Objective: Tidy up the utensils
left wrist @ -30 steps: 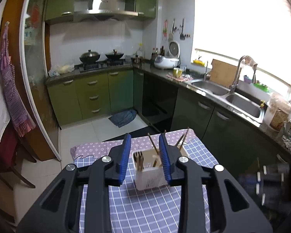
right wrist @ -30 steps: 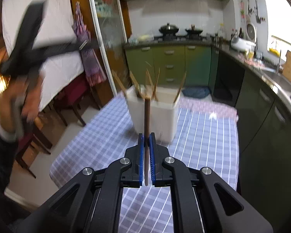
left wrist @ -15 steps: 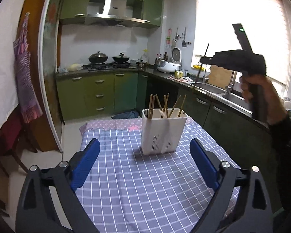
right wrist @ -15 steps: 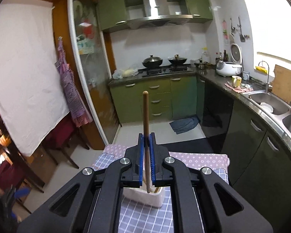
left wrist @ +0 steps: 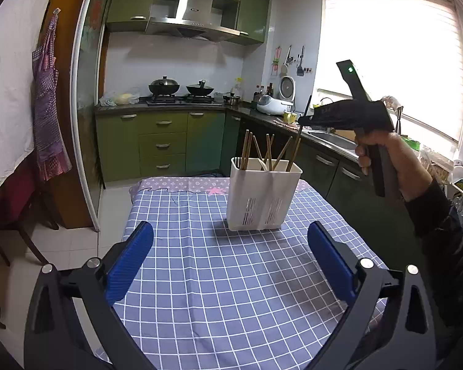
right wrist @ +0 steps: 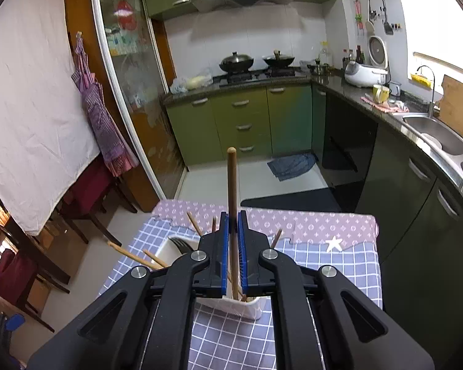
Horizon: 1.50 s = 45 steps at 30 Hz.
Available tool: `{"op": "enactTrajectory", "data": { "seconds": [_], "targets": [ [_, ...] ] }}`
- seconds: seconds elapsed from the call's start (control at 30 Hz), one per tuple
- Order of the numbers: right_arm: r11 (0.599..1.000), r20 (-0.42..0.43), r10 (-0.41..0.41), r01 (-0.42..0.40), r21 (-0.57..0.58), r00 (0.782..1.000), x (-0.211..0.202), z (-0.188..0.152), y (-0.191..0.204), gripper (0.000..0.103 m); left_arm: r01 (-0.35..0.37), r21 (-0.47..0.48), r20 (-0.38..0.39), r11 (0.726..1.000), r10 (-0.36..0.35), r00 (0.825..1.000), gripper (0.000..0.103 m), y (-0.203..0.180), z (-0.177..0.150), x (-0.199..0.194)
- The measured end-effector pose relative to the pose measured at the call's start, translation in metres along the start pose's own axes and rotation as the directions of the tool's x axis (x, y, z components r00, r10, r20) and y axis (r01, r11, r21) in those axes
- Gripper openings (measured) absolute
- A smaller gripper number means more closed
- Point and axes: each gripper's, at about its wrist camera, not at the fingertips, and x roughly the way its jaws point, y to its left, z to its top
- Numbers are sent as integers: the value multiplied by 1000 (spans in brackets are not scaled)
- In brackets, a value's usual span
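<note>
A white utensil holder (left wrist: 264, 197) stands on the blue checked tablecloth (left wrist: 200, 293) with several wooden chopsticks (left wrist: 247, 148) upright in it. My left gripper (left wrist: 230, 231) hovers low over the cloth in front of it, its jaws opening wide with nothing between them. My right gripper (left wrist: 304, 119), held by a hand (left wrist: 382, 154), hangs above the holder's right compartment. In the right wrist view the right gripper (right wrist: 233, 219) is shut on a wooden chopstick (right wrist: 231, 178) held upright, its lower end over the holder (right wrist: 176, 246), where a fork (right wrist: 182, 243) also stands.
Green cabinets and a stove (left wrist: 182, 98) line the far wall. A counter with a sink (left wrist: 333, 138) runs along the right side close to the table. Dark red chairs (right wrist: 86, 191) stand off the table's left edge.
My left gripper has opened wide and backed away from the holder. My right gripper has carried the chopstick across to a spot above the holder.
</note>
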Motion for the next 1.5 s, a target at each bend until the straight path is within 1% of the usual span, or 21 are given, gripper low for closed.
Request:
{"op": "enactTrajectory", "data": {
  "seconds": [0.07, 0.1, 0.13, 0.2, 0.27, 0.3, 0.37, 0.4, 0.43, 0.47, 0.5, 0.53, 0.63, 0.7, 0.73, 0.87, 0.9, 0.97, 1.07, 1.23, 1.5],
  "targets": [
    [1000, -16, -1, 1, -3, 1000, 7, -5, -2, 7, 9, -13, -6, 1000, -9, 1000, 96, 1, -1, 1],
    [1000, -23, 1, -1, -4, 1000, 9, -6, -2, 11, 15, -19, -13, 1000, -15, 1000, 96, 1, -2, 2],
    [1000, -22, 3, -3, -3, 1000, 8, -9, -2, 21, 16, -19, -15, 1000, -17, 1000, 96, 1, -2, 3],
    [1000, -4, 8, -8, -3, 1000, 1, -11, -2, 27, 7, -16, -21, 1000, -7, 1000, 96, 0, -3, 4],
    [1000, 24, 25, -25, 0, 999, -17, -16, -1, 27, 2, -7, -30, 1000, -2, 1000, 96, -1, -5, 6],
    [999, 39, 33, -33, -1, 999, -28, -20, 0, 30, 2, -3, -34, 1000, -2, 999, 96, -3, -5, 7],
    [999, 84, 44, -44, -9, 996, -57, -35, 4, 43, 1, 5, -38, 1000, -1, 999, 96, -5, -8, 7],
    [999, 103, 48, -47, -15, 994, -73, -47, 6, 53, 1, 9, -39, 1000, -1, 999, 96, -7, -10, 7],
    [999, 111, 50, -49, -18, 993, -82, -55, 6, 59, 1, 12, -40, 1000, 0, 999, 96, -8, -11, 7],
    [998, 124, 53, -50, -25, 991, -98, -75, 8, 61, 2, 16, -41, 1000, -1, 999, 96, -10, -13, 7],
    [999, 131, 49, -46, -29, 990, -107, -87, 9, 68, 4, 17, -41, 1000, -3, 999, 96, -12, -14, 7],
    [999, 144, 36, -31, -36, 989, -121, -111, 10, 77, 9, 19, -44, 1000, -8, 999, 96, -15, -16, 7],
    [999, 160, 5, 2, -43, 987, -146, -169, 13, 92, 18, 32, -50, 999, -17, 999, 96, -24, -23, 5],
    [999, 161, -1, 6, -31, 987, -158, -199, 13, 98, 17, 49, -51, 999, -15, 999, 96, -31, -27, 1],
    [1000, 165, -4, 8, -22, 986, -166, -216, 13, 98, 18, 54, -52, 998, -15, 999, 96, -34, -28, 0],
    [999, 188, -24, 29, -25, 982, -195, -255, 18, 98, 26, 58, -46, 998, -23, 999, 96, -44, -36, -16],
    [999, 188, -24, 29, -25, 982, -195, -255, 18, 98, 22, 61, -39, 998, -20, 999, 96, -46, -37, -22],
    [999, 212, -31, 39, -32, 977, -213, -266, 25, 98, 7, 70, -20, 998, -5, 1000, 96, -50, -38, -34],
    [999, 228, -12, 21, -34, 974, -237, -279, 32, 98, -18, 77, 8, 997, 17, 1000, 96, -53, -39, -55],
    [1000, 252, -11, 16, -19, 968, -272, -299, 40, 98, -10, 51, 26, 999, 9, 1000, 96, -51, -43, -84],
    [998, 283, 4, 12, -54, 959, -302, -309, 62, 98, -35, 16, 53, 999, 34, 998, 96, -42, -50, -117]
  ]
}}
